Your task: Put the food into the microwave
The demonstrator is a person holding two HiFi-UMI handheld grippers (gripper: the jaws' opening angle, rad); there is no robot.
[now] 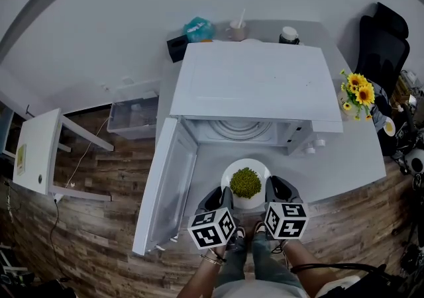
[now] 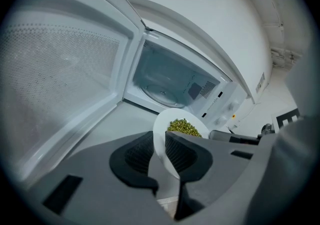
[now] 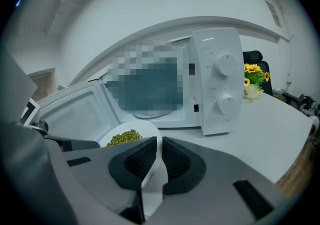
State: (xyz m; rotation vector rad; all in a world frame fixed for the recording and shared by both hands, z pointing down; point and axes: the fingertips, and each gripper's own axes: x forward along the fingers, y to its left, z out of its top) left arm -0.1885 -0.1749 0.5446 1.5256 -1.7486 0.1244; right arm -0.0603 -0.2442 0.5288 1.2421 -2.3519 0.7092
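A white plate (image 1: 232, 172) heaped with green beans (image 1: 246, 182) is held just in front of the open white microwave (image 1: 255, 85). My left gripper (image 1: 224, 198) is shut on the plate's left rim (image 2: 161, 141) and my right gripper (image 1: 275, 191) is shut on its right rim (image 3: 156, 166). The beans (image 2: 183, 127) (image 3: 123, 137) lie in the plate's middle. The microwave's cavity with its glass turntable (image 2: 162, 94) faces me. Its door (image 1: 162, 184) swings out to the left.
The microwave stands on a grey counter (image 1: 348, 157). A vase of sunflowers (image 1: 358, 95) is at the right, cups and a blue bag (image 1: 199, 28) behind the microwave. A white stool (image 1: 40, 151) and a clear bin (image 1: 134, 116) are on the wooden floor at left.
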